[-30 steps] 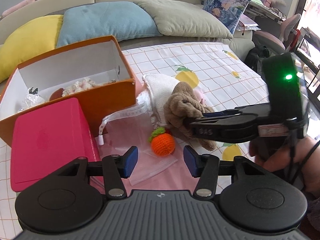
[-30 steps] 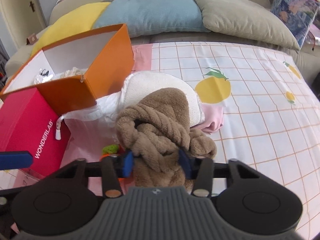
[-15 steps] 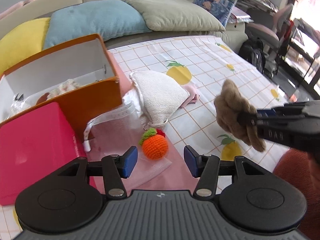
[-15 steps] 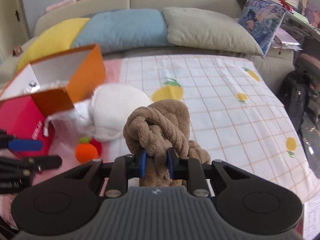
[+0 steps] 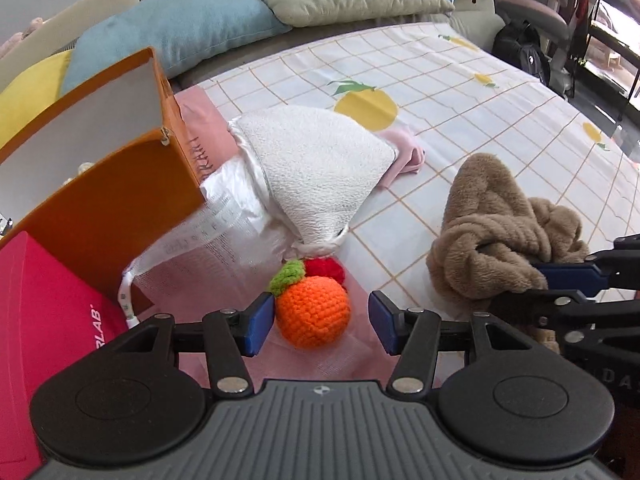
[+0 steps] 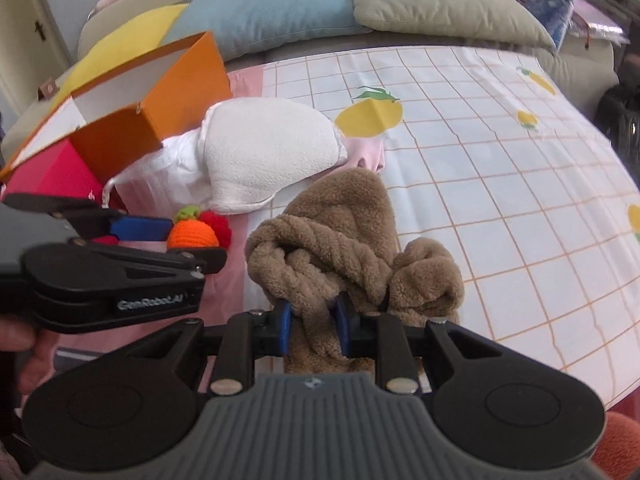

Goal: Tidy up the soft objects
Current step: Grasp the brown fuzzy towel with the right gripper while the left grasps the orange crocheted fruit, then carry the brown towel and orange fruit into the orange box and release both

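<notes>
An orange crocheted ball [image 5: 312,312] with a green leaf lies on a clear plastic bag [image 5: 212,240]. My left gripper [image 5: 320,324] is open, with one blue pad on each side of the ball; the ball sits close to the left pad [image 5: 260,322]. To the right, my right gripper [image 6: 313,326] is shut on a fold of the brown plush bundle [image 6: 340,236], which sags onto the checked cloth. In the left wrist view that bundle [image 5: 492,224] and the right gripper [image 5: 540,286] show at the right edge. The left gripper [image 6: 180,244] shows at the left in the right wrist view.
An orange box [image 5: 100,208] stands open at the left, with a pink-red box [image 5: 48,312] in front of it. A white fleece pouch [image 5: 316,172] lies over a pink cloth [image 5: 400,152]. A red crocheted piece [image 5: 324,268] sits behind the ball. Cushions [image 5: 192,24] line the far edge.
My left gripper has dropped to the orange ball, which now sits between its open fingers. My right gripper closed on the brown plush and carried it right, away from the white pouch.
</notes>
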Demonstrator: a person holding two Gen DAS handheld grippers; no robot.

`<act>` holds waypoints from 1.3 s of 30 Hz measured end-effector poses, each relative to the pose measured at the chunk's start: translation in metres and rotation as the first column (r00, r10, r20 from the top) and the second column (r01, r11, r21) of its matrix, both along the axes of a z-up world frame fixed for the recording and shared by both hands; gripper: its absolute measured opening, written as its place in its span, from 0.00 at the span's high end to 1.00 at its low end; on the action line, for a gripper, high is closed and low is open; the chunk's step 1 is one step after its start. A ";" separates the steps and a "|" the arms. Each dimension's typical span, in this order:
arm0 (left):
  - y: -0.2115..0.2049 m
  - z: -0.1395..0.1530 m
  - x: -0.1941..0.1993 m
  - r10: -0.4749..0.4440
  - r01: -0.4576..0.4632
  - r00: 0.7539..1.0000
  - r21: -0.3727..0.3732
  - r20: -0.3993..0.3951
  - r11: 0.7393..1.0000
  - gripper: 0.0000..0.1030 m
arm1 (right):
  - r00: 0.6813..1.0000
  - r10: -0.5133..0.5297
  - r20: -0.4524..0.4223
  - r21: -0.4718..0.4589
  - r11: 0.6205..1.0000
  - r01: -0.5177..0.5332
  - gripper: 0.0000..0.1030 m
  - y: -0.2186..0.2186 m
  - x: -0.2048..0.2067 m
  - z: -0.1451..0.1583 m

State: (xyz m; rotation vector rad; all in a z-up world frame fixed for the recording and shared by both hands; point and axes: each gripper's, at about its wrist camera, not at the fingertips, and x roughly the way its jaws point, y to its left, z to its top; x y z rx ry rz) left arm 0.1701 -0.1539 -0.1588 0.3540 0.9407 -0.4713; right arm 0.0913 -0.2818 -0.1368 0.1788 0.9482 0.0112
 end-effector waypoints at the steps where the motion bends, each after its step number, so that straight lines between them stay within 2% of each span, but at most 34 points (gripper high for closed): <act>1: 0.000 -0.001 0.001 0.001 -0.001 1.000 0.003 -0.006 1.000 0.38 | 1.000 0.000 0.001 0.000 1.000 0.000 0.79 0.001 0.000 0.000; 3: -0.002 -0.004 0.001 -0.004 0.004 1.000 0.032 0.001 0.999 0.45 | 1.000 0.008 0.003 -0.014 1.000 -0.008 0.79 0.004 0.000 0.000; 4: -0.003 -0.006 0.001 -0.011 0.011 1.000 0.045 0.002 0.999 0.54 | 1.000 0.012 0.004 -0.022 1.000 -0.012 0.78 0.005 0.000 0.000; 10: 0.005 0.007 -0.010 -0.008 0.007 0.999 0.007 0.034 1.000 0.54 | 1.000 0.017 0.006 -0.028 0.999 -0.016 0.78 0.005 -0.001 0.000; 18: 0.032 0.042 -0.038 0.031 -0.028 0.999 -0.127 0.020 0.992 0.54 | 0.999 0.005 0.046 -0.071 0.997 -0.002 0.80 0.008 -0.008 0.010; 23: 0.053 0.063 -0.053 0.067 -0.058 0.997 -0.183 0.045 0.981 0.54 | 0.995 0.001 0.096 -0.085 0.996 0.008 0.83 0.013 -0.017 0.027; 32: 0.098 0.093 -0.066 0.185 -0.158 0.980 -0.289 0.070 0.944 0.54 | 0.980 0.103 0.169 -0.124 0.989 -0.082 0.90 0.048 -0.039 0.060; 39: 0.121 0.112 -0.073 0.246 -0.194 0.963 -0.354 0.109 0.915 0.54 | 0.958 0.188 0.219 -0.161 0.975 -0.154 0.90 0.078 -0.045 0.087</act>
